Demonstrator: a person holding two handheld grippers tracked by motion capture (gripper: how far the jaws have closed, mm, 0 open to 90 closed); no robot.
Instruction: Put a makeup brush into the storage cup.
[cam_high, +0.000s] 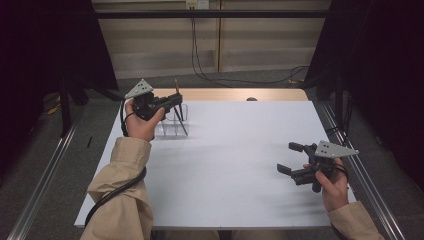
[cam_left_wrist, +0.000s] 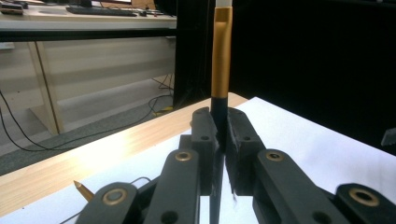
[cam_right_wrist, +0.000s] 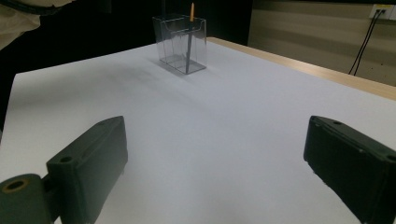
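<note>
**Jaws pinched on a pen above the clear holder; placement not yet finished**

Item 1. Left gripper: jaws pressed together on a black-and-gold pen, held upright, its lower end pointing down at the clear holder near the far left of the tabletop.

Item 2. Pen already in holder: one is seen standing in a compartment; which compartment cannot be told.

Item 3. Right gripper: jaws spread, nothing between them, held well apart from the holder.

Status: one pen is judged placed; the held pen is yet to be lowered and released.
</note>
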